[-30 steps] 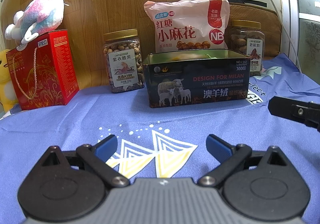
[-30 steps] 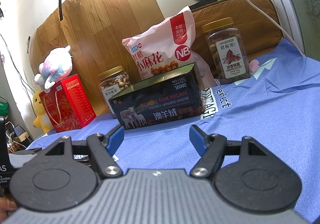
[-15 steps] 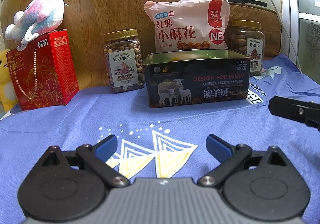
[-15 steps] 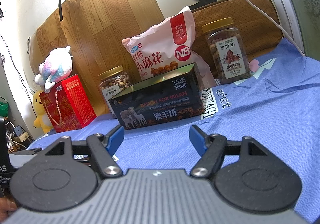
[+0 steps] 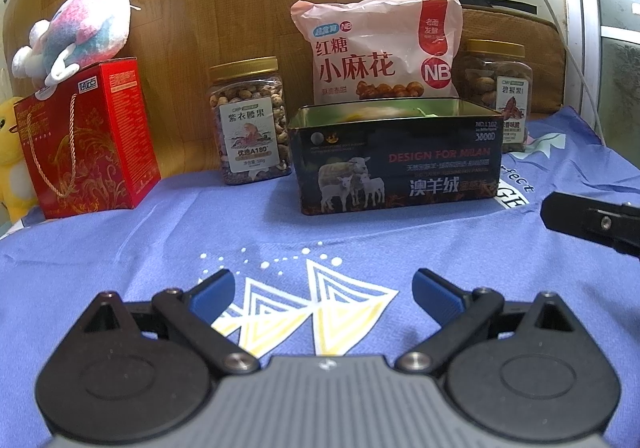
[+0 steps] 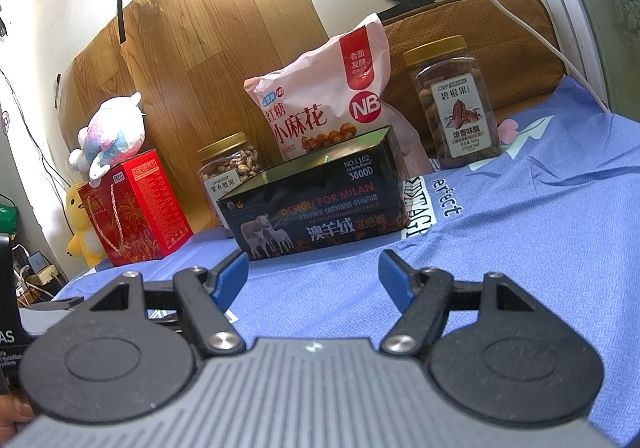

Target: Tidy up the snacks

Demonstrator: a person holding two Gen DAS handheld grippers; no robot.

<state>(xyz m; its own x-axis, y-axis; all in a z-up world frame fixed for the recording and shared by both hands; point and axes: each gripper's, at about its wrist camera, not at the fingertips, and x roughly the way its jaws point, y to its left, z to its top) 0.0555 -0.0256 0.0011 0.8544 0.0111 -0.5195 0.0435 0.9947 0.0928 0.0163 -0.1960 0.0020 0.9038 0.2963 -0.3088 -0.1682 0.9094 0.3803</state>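
A dark open tin box (image 5: pixel 396 160) (image 6: pixel 316 204) with sheep printed on it stands on the blue cloth; some wrapped items show inside it. Behind it leans a pink snack bag (image 5: pixel 380 52) (image 6: pixel 324 104). A gold-lidded jar of cashews (image 5: pixel 250 120) (image 6: pixel 230 168) stands to the tin's left and a jar of pecans (image 5: pixel 498 88) (image 6: pixel 456 108) to its right. My left gripper (image 5: pixel 323 294) is open over the cloth, well short of the tin, nothing between its fingers. My right gripper (image 6: pixel 314 278) is likewise open and empty; its black tip (image 5: pixel 592 220) shows at the right of the left wrist view.
A red gift box (image 5: pixel 86 140) (image 6: pixel 136 208) with a plush toy (image 5: pixel 80 32) on top stands at the far left, a yellow plush duck (image 6: pixel 82 224) beside it. A wooden board and a brown cushion back the row. A white cable (image 6: pixel 500 4) hangs at right.
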